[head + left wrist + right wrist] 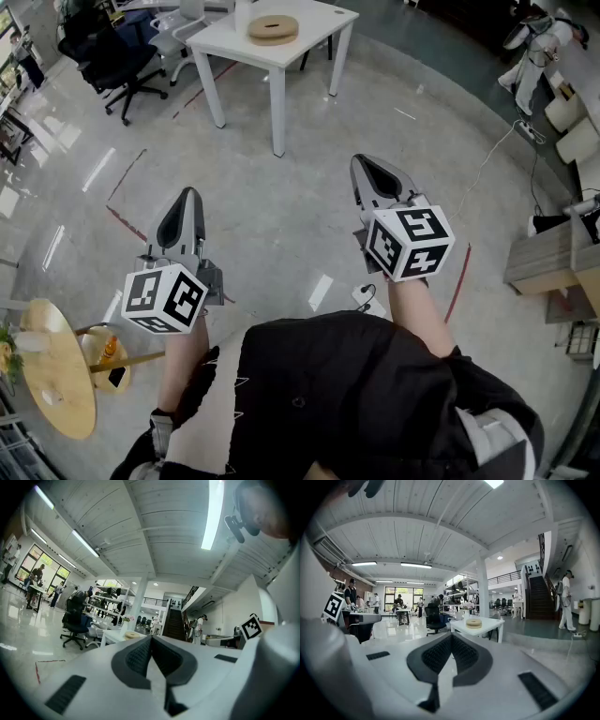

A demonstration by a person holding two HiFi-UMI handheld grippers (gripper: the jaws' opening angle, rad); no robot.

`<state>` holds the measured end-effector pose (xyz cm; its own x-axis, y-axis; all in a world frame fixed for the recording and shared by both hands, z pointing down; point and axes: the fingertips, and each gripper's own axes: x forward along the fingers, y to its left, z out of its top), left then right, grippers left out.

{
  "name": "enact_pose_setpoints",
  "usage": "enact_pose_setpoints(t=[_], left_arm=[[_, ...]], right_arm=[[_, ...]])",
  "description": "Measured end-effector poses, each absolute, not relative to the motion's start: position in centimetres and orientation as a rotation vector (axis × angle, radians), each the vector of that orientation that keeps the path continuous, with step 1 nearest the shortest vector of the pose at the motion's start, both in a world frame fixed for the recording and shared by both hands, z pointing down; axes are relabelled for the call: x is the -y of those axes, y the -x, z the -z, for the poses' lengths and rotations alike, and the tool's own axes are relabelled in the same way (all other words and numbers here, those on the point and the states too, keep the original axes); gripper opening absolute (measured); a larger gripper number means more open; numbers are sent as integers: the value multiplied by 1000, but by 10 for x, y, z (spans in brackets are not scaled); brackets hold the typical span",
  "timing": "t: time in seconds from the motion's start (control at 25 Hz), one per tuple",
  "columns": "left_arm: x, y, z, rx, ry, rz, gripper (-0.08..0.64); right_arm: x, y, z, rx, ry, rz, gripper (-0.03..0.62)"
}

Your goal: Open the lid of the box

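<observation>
Head view: left gripper (pixel 190 199) and right gripper (pixel 364 167) are closed on nothing. The round box (pixel 273 28) sits on the white table (pixel 319 21), well apart.
Left gripper view: jaws together, box far ahead.
Right gripper view: same.
Walk closer first; spread the jaws before reaching the lid.

I see a glossy floor (pixel 281 216) mirroring lights around the table (pixel 323 23), which is smooth matt white. The box (pixel 273 28) on it looks like pale wood. Left gripper (pixel 189 194) and right gripper (pixel 366 167): matt plastic shells, ribbed black pads (pixel 436 656).
</observation>
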<state>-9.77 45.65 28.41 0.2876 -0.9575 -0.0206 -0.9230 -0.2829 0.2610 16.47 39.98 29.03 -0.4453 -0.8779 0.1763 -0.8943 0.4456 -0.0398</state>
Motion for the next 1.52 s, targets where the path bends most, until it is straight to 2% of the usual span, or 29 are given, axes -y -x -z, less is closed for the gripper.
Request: enact_pose_setpoints(t=[0.36, 0.92, 1.52], left_arm=[[-465, 103, -285, 1735, -2347, 281, 11], [-485, 117, -303, 1752, -2305, 226, 11], [-455, 144, -338, 1760, -2190, 218, 11]], right_arm=[[-406, -156, -291, 2566, -1563, -189, 5], [-402, -128, -322, 2585, -1444, -369, 5], [-360, -94, -359, 2543, -1337, -427, 5]])
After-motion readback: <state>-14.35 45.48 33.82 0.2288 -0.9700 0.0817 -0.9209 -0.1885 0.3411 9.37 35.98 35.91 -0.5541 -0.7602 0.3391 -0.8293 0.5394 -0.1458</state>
